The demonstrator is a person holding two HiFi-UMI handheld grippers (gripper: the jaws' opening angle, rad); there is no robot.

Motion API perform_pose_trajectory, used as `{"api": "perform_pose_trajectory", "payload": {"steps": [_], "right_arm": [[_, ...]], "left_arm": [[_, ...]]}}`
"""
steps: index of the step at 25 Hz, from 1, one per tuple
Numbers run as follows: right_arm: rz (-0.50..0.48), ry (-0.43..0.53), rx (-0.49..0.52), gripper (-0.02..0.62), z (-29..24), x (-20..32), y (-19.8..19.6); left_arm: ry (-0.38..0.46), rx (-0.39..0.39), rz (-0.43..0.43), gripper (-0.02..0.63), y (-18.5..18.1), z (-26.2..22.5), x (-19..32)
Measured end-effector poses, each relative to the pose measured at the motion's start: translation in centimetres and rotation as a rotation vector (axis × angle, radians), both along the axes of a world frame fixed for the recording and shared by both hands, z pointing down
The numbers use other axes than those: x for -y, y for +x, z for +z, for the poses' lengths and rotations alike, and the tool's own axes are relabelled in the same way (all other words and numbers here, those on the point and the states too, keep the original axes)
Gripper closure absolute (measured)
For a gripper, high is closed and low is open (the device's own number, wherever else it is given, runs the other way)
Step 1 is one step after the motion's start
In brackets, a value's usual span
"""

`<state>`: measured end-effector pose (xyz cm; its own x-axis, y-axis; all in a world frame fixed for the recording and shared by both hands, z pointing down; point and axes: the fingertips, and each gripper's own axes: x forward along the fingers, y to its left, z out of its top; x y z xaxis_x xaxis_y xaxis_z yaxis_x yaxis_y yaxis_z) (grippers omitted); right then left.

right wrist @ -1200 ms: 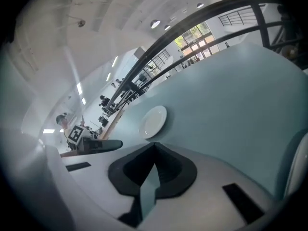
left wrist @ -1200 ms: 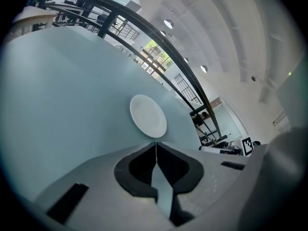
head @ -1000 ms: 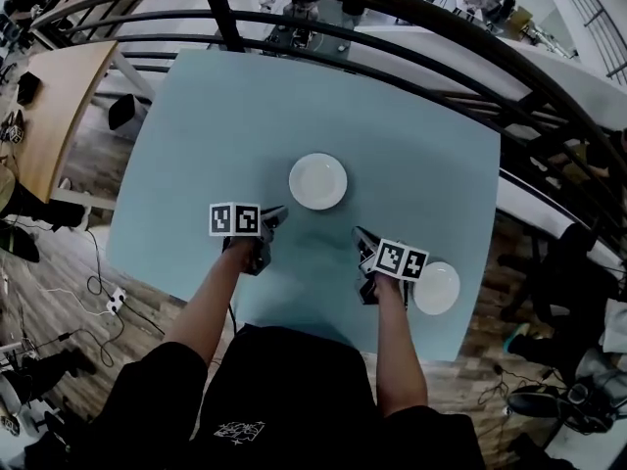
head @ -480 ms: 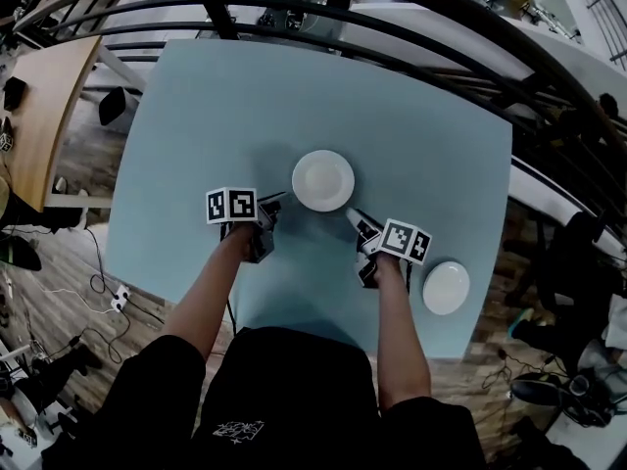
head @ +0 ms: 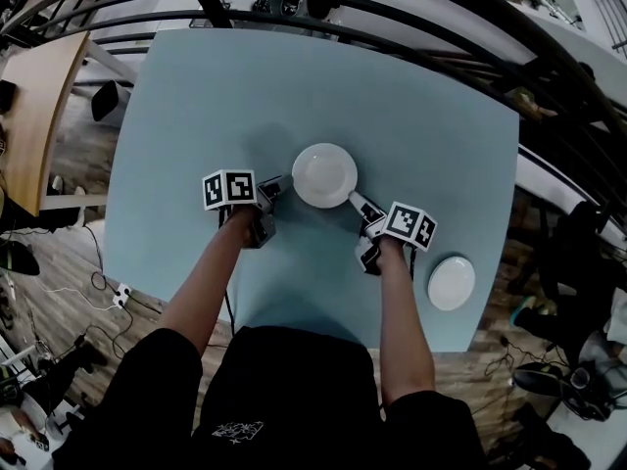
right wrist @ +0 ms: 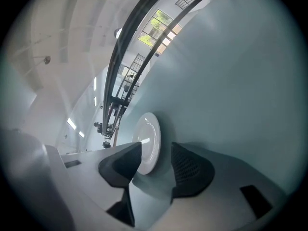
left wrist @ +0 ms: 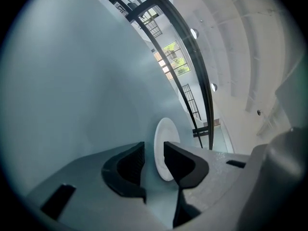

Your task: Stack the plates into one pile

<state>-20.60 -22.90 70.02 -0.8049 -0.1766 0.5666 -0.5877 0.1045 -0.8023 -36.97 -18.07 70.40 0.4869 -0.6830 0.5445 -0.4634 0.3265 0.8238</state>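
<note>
Plates, both white and round, lie well apart on the pale blue bench (head: pixel 196 106), not stacked. The middle plate (head: pixel 324 175) sits near the centre of the bench. The outer plate (head: pixel 451 282) sits by the near right edge, just beside the person's right forearm (head: pixel 400 311).

Both pairs of tongs point at the middle plate from the near side and slope down toward the bench. The left tongs (head: pixel 277 186) are just beside its left rim. In the left gripper view the left tongs (left wrist: pixel 154 149) stand a narrow gap apart with nothing pressed between them, and the middle plate (left wrist: pixel 166 129) shows just beyond the tips.

The right tongs (head: pixel 355 202) are at the plate's near right rim. In the right gripper view the right tongs (right wrist: pixel 157 150) are opening, and the middle plate (right wrist: pixel 148 141) lies right at the gap, free of the pads. Whether a tip touches the rim cannot be told.

A dark railing (head: pixel 392 37) curves past the far edge of the bench.
</note>
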Motion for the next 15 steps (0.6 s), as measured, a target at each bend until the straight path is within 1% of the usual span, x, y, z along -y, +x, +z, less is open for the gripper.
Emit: {"api": "perform_pose_trajectory", "payload": {"steps": [4,10,14,15], "right_arm": [[0.018,-0.014,-0.015,0.423,0.5,0.5,-0.5],[0.025,-0.032,-0.040,0.430,0.5,1.0,-1.9],[0.012,-0.037,-0.071,0.499,1.2,0.4,-2.4],[0.016,-0.038,-0.081,0.521,1.3,0.3,-2.3]], "left_arm": [[-0.013,-0.008,0.002,0.497,-0.1,0.4,0.8],[-0.048,0.015,0.047,0.499,0.5,0.5,1.7],[-0.064,0.008,0.066,0.527,0.9,0.9,1.6],[-0.071,0.014,0.066,0.544,1.0,1.1,1.5]]}}
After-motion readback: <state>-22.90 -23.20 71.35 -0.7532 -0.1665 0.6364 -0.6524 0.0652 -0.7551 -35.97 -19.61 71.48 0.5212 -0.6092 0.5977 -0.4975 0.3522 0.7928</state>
